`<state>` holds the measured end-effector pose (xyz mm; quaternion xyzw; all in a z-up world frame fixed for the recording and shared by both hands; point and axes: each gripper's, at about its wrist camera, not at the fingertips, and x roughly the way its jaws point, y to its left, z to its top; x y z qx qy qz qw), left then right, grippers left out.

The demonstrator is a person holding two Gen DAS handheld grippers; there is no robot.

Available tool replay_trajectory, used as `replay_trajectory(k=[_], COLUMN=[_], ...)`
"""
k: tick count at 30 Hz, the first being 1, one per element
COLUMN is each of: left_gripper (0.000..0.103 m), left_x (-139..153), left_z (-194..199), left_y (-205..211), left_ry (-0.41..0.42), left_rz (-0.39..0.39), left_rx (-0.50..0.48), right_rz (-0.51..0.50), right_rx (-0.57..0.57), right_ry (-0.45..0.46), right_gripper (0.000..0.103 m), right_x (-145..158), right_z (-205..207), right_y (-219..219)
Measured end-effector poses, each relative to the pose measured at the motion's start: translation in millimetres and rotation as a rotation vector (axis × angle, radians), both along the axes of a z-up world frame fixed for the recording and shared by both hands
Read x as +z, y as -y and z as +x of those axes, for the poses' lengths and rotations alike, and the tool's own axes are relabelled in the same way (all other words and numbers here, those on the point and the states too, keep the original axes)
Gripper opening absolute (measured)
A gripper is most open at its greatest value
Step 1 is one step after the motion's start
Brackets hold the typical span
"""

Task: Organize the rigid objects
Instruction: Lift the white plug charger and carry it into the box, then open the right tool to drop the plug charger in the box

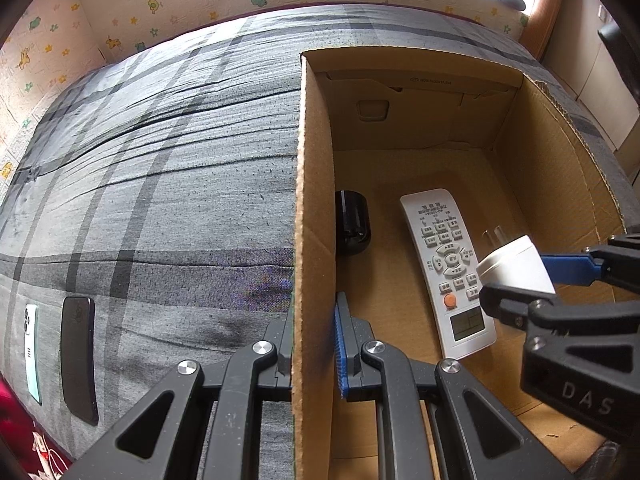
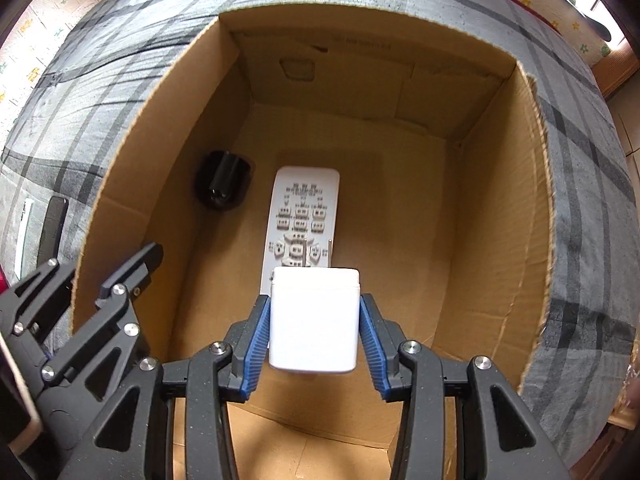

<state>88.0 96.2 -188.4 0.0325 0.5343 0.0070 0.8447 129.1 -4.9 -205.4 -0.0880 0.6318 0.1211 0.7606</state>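
Note:
An open cardboard box [image 1: 314, 216] [image 2: 508, 208] sits on a grey plaid bed. Inside lie a white remote control [image 1: 448, 268] [image 2: 302, 216] and a small black rounded object [image 1: 352, 222] [image 2: 224, 186]. My right gripper [image 2: 315, 336] is shut on a white plug adapter [image 2: 314, 320] [image 1: 514, 266], prongs forward, held above the remote inside the box. My left gripper [image 1: 314, 344] is shut on the box's left wall, one finger inside and one outside. It also shows in the right wrist view [image 2: 132, 276].
Two phones lie on the bed to the left of the box, a white one [image 1: 32, 352] and a black one [image 1: 78, 356] [image 2: 52, 224]. A wall with animal wallpaper [image 1: 48, 48] borders the bed at the left and back.

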Motion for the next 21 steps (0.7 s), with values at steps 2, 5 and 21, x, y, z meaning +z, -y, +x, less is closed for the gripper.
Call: replay_trajectory(k=[2,5,21], left_gripper=[0.015,0.015,0.015], left_x=[0.0,0.0,-1.2], left_z=[-0.4,-0.5,-1.4], left_y=[0.2,0.1,4.9], left_ry=[0.001,0.001,0.003], left_rz=[-0.002,-0.002,0.007], left_rx=[0.001,0.001,0.0], right_rz=[-0.008,-0.016,-0.003], right_rx=[0.003,0.011,0.019], right_ry=[-0.014,-0.027,-0.051], right_gripper=[0.046,0.046,0.047], right_x=[-6.7,-13.5,-21.7], right_z=[-2.5,-6.7,-13.8], right_y=[-1.0,-2.3,0.4])
